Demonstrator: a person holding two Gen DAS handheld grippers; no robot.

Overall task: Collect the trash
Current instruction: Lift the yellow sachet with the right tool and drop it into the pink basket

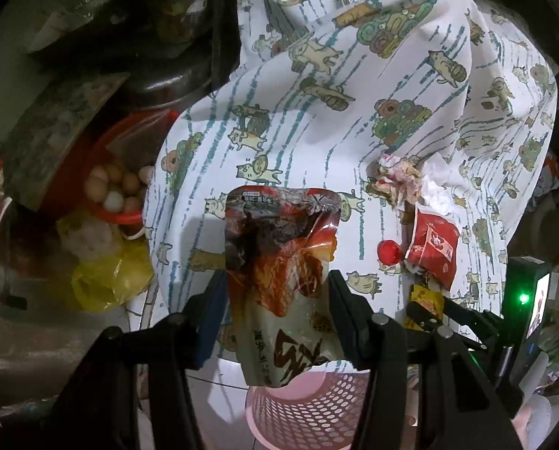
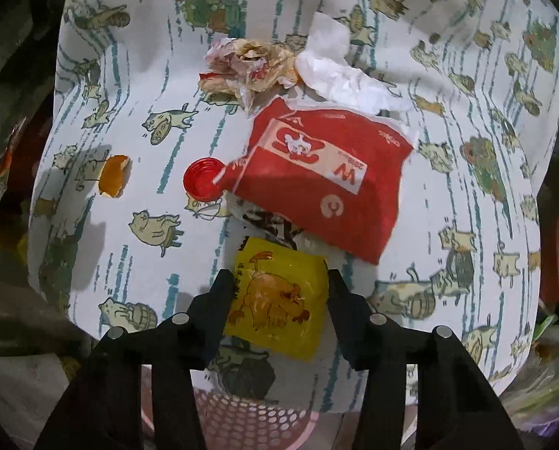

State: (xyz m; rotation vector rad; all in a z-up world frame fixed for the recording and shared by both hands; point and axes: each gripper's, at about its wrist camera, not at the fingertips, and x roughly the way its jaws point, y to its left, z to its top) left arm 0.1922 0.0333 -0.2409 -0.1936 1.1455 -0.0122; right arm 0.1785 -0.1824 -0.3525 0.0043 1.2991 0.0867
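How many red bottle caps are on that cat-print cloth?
1. The red bottle cap lies on the cloth at the left corner of the red packet. Others may hide under the wrappers.
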